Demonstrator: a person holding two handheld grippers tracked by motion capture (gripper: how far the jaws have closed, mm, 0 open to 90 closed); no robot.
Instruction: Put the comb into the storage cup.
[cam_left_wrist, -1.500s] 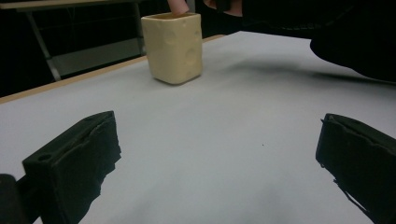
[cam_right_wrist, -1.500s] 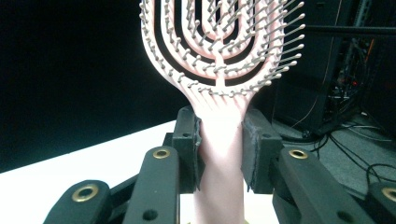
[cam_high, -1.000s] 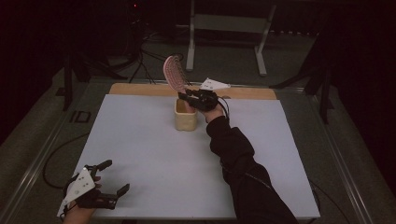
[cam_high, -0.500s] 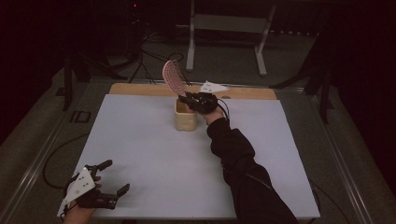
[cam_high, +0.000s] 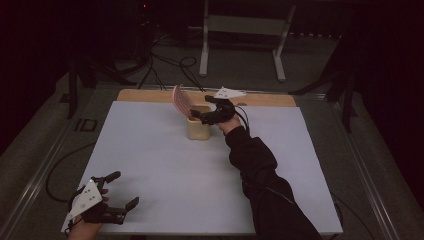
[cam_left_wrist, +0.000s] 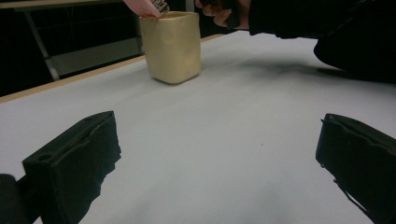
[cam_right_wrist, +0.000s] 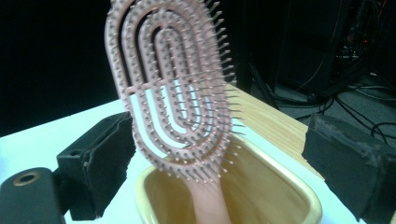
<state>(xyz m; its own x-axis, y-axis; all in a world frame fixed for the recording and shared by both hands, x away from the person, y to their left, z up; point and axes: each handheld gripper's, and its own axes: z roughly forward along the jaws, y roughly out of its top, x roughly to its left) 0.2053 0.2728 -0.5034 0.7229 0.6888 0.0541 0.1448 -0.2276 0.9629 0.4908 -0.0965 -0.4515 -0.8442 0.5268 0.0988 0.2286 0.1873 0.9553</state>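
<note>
My right gripper (cam_high: 200, 116) jaws just sprang wide off the pink hairbrush (cam_right_wrist: 173, 93), now standing handle-down in the yellow cup (cam_high: 198, 127) near the worktop's far edge (left jaws spread, idle), so placement looks done.

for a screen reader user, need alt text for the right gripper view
A pink vented hairbrush stands handle-down in a cream cup, bristled head leaning above the rim. The right tongs are open, one black jaw on each side, not touching it.

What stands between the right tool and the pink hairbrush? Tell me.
Nothing visible. The right tool has just been opening, and the pink hairbrush stands handle-down in the yellow cup, leaning between the spread jaws with neither pad pressing on it.
</note>
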